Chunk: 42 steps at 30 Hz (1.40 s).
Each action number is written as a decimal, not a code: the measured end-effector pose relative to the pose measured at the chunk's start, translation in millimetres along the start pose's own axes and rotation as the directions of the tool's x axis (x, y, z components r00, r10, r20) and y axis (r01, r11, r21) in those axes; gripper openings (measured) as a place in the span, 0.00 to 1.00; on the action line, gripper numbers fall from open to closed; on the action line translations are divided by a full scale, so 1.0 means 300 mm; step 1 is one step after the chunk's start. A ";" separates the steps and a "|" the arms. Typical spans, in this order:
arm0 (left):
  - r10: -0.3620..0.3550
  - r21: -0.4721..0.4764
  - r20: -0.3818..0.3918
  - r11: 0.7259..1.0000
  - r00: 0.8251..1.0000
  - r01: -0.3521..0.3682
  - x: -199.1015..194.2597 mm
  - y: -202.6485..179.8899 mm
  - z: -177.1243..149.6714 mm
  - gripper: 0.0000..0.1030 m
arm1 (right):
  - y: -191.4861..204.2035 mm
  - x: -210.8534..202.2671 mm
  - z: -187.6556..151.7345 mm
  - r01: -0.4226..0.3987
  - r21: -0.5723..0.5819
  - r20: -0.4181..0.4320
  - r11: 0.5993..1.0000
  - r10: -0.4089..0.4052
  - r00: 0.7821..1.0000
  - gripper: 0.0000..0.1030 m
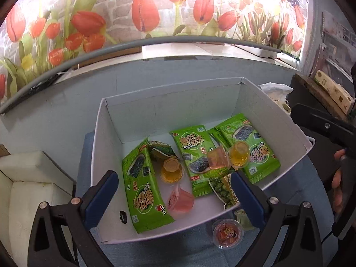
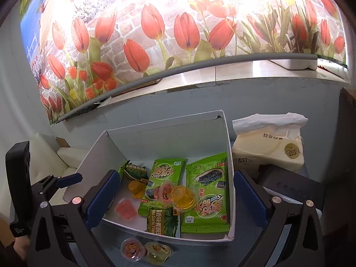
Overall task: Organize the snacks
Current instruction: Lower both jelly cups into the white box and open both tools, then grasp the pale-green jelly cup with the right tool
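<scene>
White box [image 1: 267,111] holds most snacks; two jelly cups [image 2: 131,249] remain outside its near edge. Both hand-held grippers [image 1: 175,191] [image 2: 175,191] spread, empty.

Glossy green foil packets [image 1: 146,191] – clear plastic cups [image 1: 171,170] – matt white cardboard box [image 1: 178,102].

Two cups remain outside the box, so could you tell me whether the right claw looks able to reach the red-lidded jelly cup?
Probably yes: the right claw is open and empty, and the red-lidded jelly cup sits uncovered just outside the box's near wall.
</scene>
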<state>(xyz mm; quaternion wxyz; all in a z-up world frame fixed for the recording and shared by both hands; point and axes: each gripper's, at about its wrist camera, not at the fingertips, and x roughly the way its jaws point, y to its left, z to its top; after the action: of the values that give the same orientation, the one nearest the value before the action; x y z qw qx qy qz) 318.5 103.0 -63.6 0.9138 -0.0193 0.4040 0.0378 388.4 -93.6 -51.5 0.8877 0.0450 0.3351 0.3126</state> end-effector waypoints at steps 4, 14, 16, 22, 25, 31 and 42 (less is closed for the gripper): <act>-0.011 -0.014 0.038 1.000 0.999 0.011 -0.075 0.003 0.002 1.00 | 0.025 -0.067 -0.010 0.004 -0.013 0.052 1.000 -0.003 0.999 1.00; -0.041 -0.070 0.143 0.996 0.989 0.051 -0.311 0.015 -0.134 1.00 | 0.084 -0.180 -0.223 0.021 0.001 0.042 1.000 -0.021 0.999 1.00; -0.050 -0.081 0.152 0.995 0.987 0.062 -0.352 0.014 -0.186 1.00 | 0.085 -0.164 -0.293 0.015 0.037 0.014 0.999 -0.016 1.000 1.00; -0.062 -0.105 0.172 0.991 0.983 0.081 -0.450 0.011 -0.371 1.00 | 0.061 -0.041 -0.410 -0.015 0.124 -0.063 0.992 0.023 0.998 1.00; -0.078 -0.118 0.159 0.988 0.984 0.097 -0.462 0.015 -0.434 1.00 | 0.056 0.024 -0.416 0.008 0.162 -0.093 0.987 0.007 0.996 1.00; -0.059 -0.135 0.122 0.988 0.991 0.075 -0.445 0.044 -0.520 1.00 | 0.080 0.145 -0.413 0.078 0.165 -0.164 0.983 -0.051 0.985 1.00; -0.061 -0.170 0.085 0.983 0.994 0.075 -0.397 0.089 -0.550 1.00 | 0.096 0.199 -0.436 0.073 0.206 -0.179 0.976 -0.036 0.983 0.51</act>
<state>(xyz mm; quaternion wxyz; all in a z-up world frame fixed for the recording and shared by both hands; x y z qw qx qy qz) 114.6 112.3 -86.7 0.9248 -0.1105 0.3615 0.0423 326.3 -52.5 -177.8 0.8533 0.1023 0.4440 0.2535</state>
